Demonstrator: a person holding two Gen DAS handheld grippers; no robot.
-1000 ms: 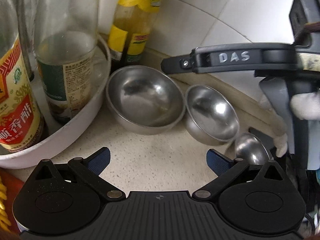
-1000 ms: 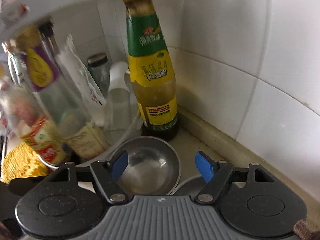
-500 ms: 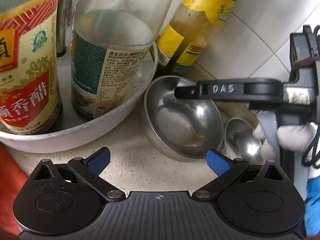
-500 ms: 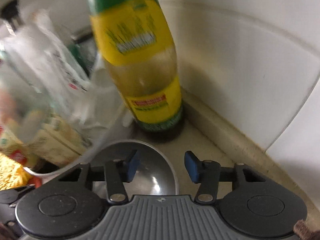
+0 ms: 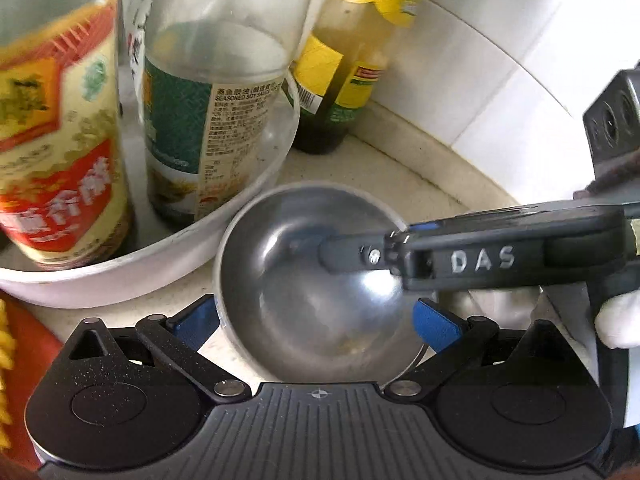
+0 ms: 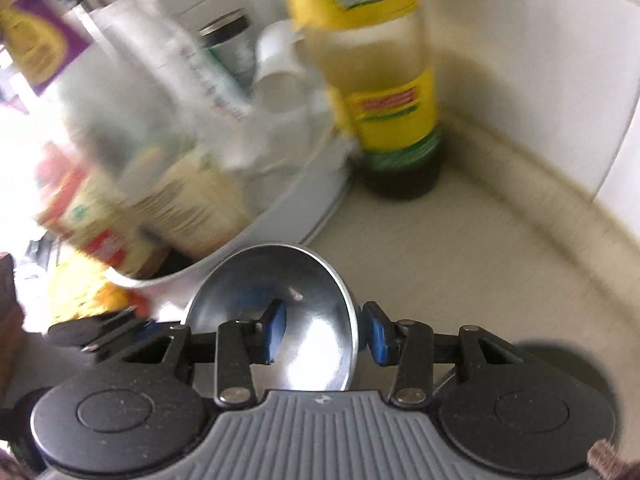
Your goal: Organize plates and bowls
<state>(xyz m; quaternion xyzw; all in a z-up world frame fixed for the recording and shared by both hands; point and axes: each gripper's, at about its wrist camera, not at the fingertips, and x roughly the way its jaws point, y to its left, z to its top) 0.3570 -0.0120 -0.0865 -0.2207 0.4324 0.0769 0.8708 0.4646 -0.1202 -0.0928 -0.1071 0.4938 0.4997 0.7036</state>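
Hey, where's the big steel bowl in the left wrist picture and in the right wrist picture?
Left wrist: the steel bowl sits lower centre, between this gripper's open blue fingers, with the right gripper's finger reaching into it.
Right wrist: the steel bowl is bottom centre, its right rim between the two blue pads.
Shared landmark: the yellow-labelled bottle by the tiled wall.

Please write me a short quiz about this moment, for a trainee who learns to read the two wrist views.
1. True or false: the right gripper has one finger inside the steel bowl and one finger outside its rim.
2. Choose one: the white basin holds A) bottles, B) plates, C) spoons.
3. Fill the gap: the bottle with the yellow label stands ___ the basin, on the counter.
Key: 1 true; 2 A; 3 outside.
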